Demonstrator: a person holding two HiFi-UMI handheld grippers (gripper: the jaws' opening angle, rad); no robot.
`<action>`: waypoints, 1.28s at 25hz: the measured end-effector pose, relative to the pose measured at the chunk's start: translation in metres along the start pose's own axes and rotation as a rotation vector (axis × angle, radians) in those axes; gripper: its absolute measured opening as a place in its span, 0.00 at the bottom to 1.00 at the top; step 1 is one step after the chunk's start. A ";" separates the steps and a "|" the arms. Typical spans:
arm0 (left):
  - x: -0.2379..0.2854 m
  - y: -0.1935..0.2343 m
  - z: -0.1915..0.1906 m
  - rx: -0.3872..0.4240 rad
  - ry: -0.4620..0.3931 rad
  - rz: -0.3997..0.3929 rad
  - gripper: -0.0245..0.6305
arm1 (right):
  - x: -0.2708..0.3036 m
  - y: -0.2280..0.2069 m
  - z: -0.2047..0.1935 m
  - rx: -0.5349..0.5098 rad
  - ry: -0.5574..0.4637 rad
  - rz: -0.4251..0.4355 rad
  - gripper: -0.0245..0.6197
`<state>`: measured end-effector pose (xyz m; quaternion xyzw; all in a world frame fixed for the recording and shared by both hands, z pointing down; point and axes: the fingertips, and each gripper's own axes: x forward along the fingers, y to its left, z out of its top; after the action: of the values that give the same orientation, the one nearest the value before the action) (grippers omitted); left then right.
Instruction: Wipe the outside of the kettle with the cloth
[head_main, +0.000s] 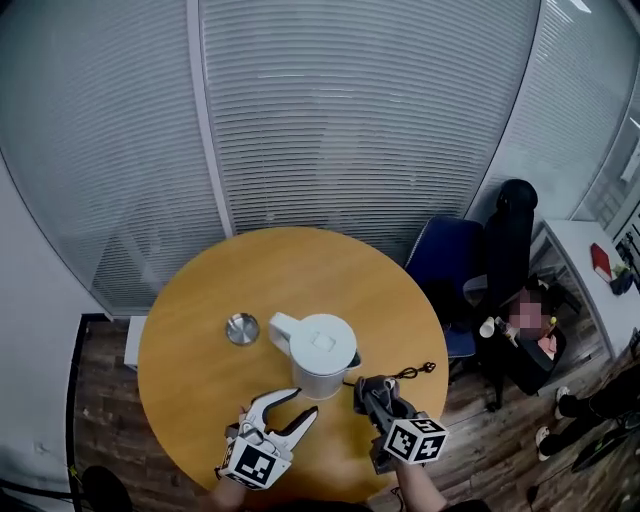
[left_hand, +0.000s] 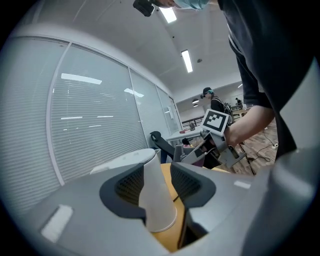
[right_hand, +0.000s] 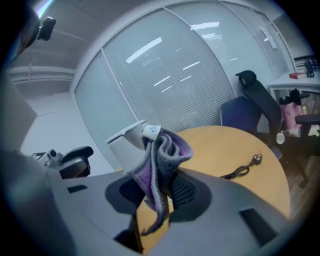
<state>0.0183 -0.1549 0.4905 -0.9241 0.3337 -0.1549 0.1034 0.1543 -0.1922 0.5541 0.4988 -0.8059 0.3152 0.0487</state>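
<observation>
A white kettle (head_main: 320, 355) stands in the middle of the round wooden table (head_main: 200, 310), its handle toward the left. My left gripper (head_main: 303, 403) is open at the kettle's near side, close to its base. In the left gripper view the kettle (left_hand: 156, 200) shows between the spread jaws, with no pad pressing on it. My right gripper (head_main: 368, 388) hovers just right of the kettle, shut on a grey and purple cloth (right_hand: 161, 162) that bunches up above the jaws and hangs below them. The kettle (right_hand: 127, 145) stands just behind the cloth.
A round metal disc (head_main: 242, 328) lies left of the kettle. A black power cord with plug (head_main: 412, 372) lies on the table's right side. Beyond the right edge stand a blue chair (head_main: 445, 260) and a black chair (head_main: 510, 240), with a seated person. Glass walls with blinds close the back.
</observation>
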 end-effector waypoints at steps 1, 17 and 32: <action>-0.006 0.001 -0.001 0.006 -0.006 -0.004 0.30 | -0.004 0.007 -0.002 -0.007 -0.013 -0.014 0.21; -0.117 0.005 -0.017 -0.068 -0.102 -0.033 0.05 | -0.058 0.126 -0.032 -0.112 -0.171 -0.143 0.21; -0.173 -0.004 -0.066 -0.128 -0.060 -0.032 0.05 | -0.068 0.177 -0.101 -0.074 -0.114 -0.170 0.21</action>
<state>-0.1295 -0.0456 0.5154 -0.9382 0.3251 -0.1068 0.0515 0.0167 -0.0294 0.5270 0.5802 -0.7733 0.2511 0.0476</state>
